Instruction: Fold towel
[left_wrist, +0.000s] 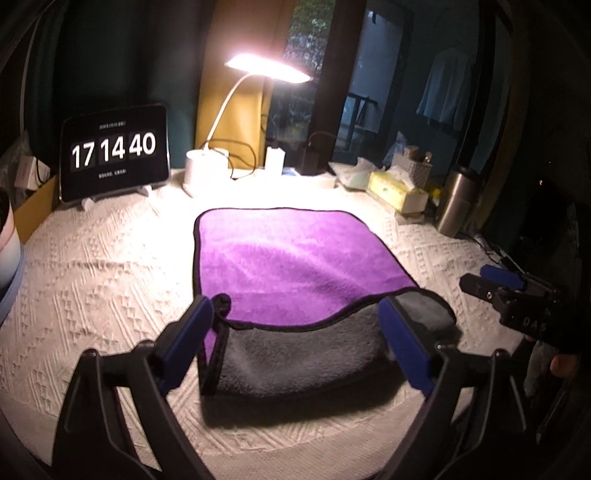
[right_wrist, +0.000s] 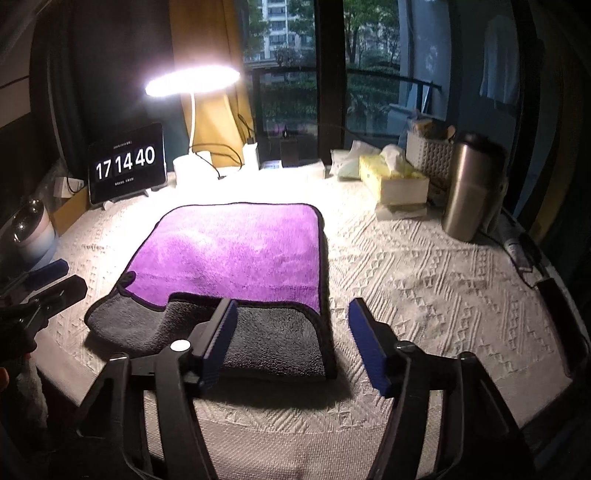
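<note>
A towel, purple on one side and grey on the other, lies on the white textured tablecloth. Its near edge is folded back a little, so a grey band shows along the front. My left gripper is open, its blue pads on either side of the grey fold, just above it. My right gripper is open over the towel's near right corner; its left finger is over the grey band. Each gripper shows at the edge of the other's view.
At the back stand a tablet clock, a lit desk lamp on a white base, a yellow tissue box, a white basket and a steel flask. A pastel cup stands at the left edge.
</note>
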